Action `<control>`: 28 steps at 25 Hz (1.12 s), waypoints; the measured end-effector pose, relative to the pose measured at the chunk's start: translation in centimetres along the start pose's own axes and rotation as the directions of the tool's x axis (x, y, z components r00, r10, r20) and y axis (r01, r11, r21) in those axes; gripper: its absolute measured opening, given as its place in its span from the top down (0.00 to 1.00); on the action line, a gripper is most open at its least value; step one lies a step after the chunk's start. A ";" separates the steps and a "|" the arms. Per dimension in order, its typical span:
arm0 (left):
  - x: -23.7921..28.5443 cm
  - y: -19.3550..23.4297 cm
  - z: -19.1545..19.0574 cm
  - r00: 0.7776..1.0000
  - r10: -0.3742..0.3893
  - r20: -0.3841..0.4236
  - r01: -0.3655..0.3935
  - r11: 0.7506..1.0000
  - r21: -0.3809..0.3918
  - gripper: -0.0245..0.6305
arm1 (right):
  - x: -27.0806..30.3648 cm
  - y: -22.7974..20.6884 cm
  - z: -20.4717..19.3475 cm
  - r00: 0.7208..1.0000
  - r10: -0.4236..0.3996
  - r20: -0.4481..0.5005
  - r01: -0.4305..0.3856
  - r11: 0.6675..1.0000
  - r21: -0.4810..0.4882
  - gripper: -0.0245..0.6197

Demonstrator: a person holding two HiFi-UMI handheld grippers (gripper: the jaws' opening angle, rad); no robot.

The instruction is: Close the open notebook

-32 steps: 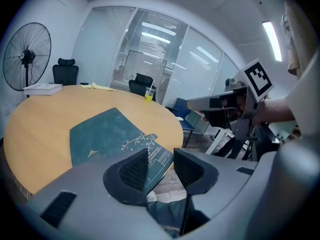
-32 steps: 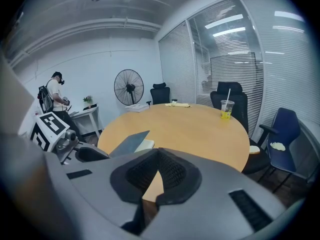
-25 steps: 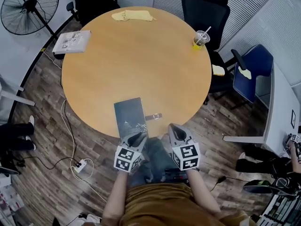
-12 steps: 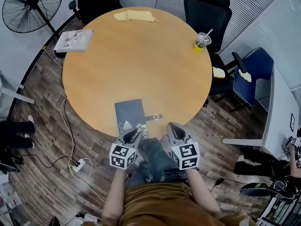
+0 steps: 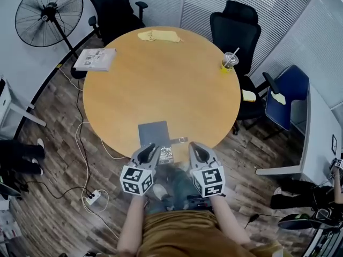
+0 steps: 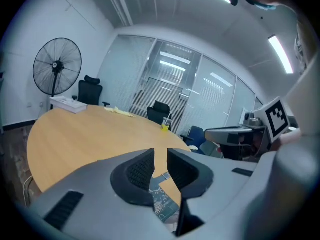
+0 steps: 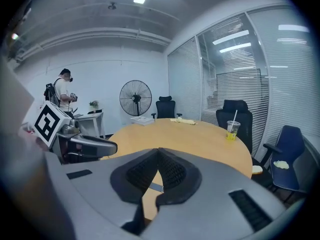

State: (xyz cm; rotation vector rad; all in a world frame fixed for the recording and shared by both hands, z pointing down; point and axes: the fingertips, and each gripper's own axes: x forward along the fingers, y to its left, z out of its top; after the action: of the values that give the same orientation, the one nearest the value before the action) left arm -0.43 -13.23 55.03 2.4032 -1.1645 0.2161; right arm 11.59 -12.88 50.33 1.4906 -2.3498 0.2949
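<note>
The notebook (image 5: 154, 134) lies closed on the round wooden table (image 5: 161, 79) at its near edge, dark grey cover up, with a strap (image 5: 179, 140) sticking out to the right. My left gripper (image 5: 149, 150) hovers over the notebook's near left corner. Its jaws stand a narrow gap apart with nothing between them. In the left gripper view, the gripper (image 6: 161, 154) has the patterned end of the notebook (image 6: 164, 198) showing below its jaws. My right gripper (image 5: 196, 151) hangs off the table's edge, right of the notebook; in its own view the gripper (image 7: 158, 151) has its pads touching and holds nothing.
A cup with a straw (image 5: 229, 60) stands at the table's far right, a yellow cloth (image 5: 159, 36) at the far edge, and a stack of papers (image 5: 95, 59) at the far left. Office chairs (image 5: 236, 23) ring the table. A fan (image 5: 49, 14) and floor cables (image 5: 91, 197) are to the left.
Both grippers have risen and drawn back toward the person, off the notebook's near end. The left jaws have narrowed. The notebook has stayed closed and in place.
</note>
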 end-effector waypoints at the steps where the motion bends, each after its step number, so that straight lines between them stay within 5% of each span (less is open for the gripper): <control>1: -0.4 -0.1 0.7 1.000 0.003 0.018 -0.003 1.000 0.005 0.82 | -0.3 0.2 0.4 1.000 -0.001 0.010 0.001 1.000 -0.004 0.95; 14: -5.4 0.1 6.1 0.984 0.069 0.165 -0.081 0.995 0.064 0.82 | -2.2 2.9 3.3 0.994 0.015 0.104 -0.012 1.000 -0.029 0.95; 28: -7.8 1.4 5.6 0.977 0.129 0.170 -0.144 0.986 0.080 0.82 | -2.8 4.4 4.4 0.988 0.045 0.145 -0.043 0.999 -0.014 0.95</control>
State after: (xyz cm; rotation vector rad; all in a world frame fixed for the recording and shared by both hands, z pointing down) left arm -6.75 -11.10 47.93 2.4607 -1.4256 0.1182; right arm 7.97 -10.24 45.23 1.5038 -2.4957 0.1903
